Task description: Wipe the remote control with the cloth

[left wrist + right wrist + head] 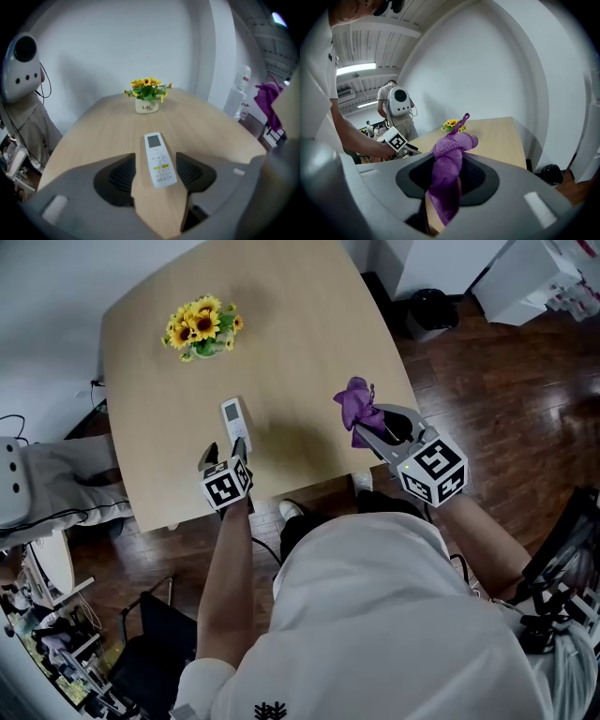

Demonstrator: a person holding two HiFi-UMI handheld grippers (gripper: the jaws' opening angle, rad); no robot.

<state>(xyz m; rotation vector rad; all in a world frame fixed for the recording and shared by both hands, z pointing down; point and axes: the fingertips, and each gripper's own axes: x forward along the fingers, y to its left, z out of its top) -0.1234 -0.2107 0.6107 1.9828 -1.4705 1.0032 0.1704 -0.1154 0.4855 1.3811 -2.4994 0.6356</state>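
We see bare table right of the remote control — only the sunflower pot stands beyond it, well apart, at the far end.

Remote control — button print too small to read, cloth — lower part half hidden by the jaws

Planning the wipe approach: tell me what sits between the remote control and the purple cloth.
Nothing: only bare tabletop separates the remote control from the cloth, as the head view shows.
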